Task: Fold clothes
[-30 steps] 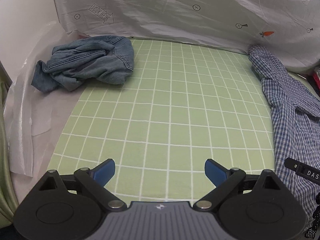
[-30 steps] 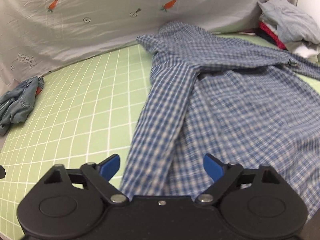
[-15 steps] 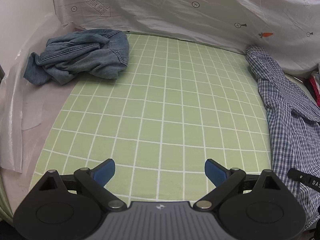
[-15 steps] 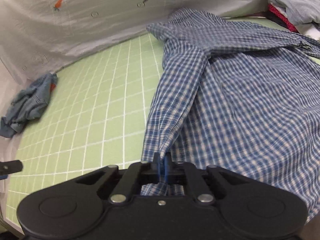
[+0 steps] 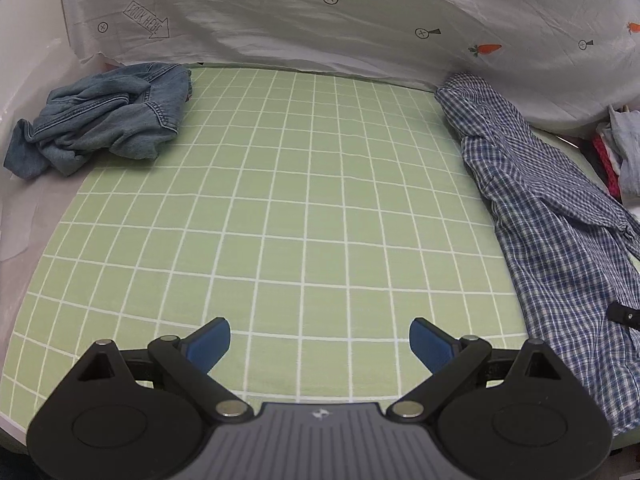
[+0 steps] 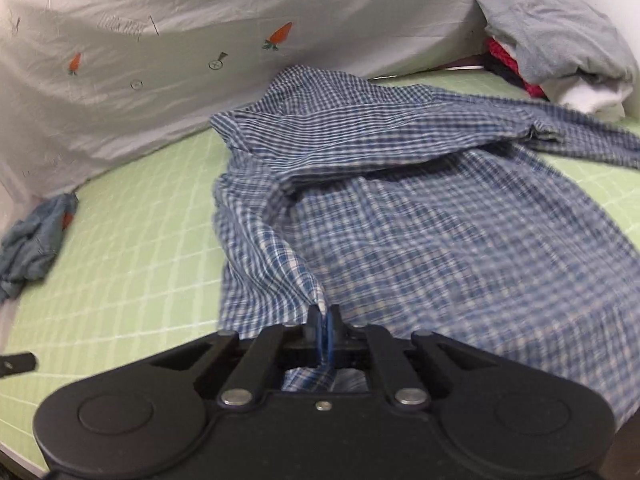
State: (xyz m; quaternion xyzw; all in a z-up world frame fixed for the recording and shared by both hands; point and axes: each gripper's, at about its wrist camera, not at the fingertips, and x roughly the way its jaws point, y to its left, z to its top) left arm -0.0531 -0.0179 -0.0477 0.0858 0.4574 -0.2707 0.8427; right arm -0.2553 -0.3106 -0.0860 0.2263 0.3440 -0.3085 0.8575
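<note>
Shirt (image 6: 440, 216) edge clamped by right gripper (image 6: 324, 320), left gripper (image 5: 320, 340) held apart over mat (image 5: 304, 200), jeans (image 5: 104, 120) bunched at far-left corner.

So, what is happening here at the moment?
A person with a tool in each hand is folding clothes on a green grid mat. The right tool is shut on the sleeve of the blue checked shirt, lifting it above the mat. The left tool is open over bare mat, holding nothing. A crumpled denim garment lies apart at the far left.
</note>
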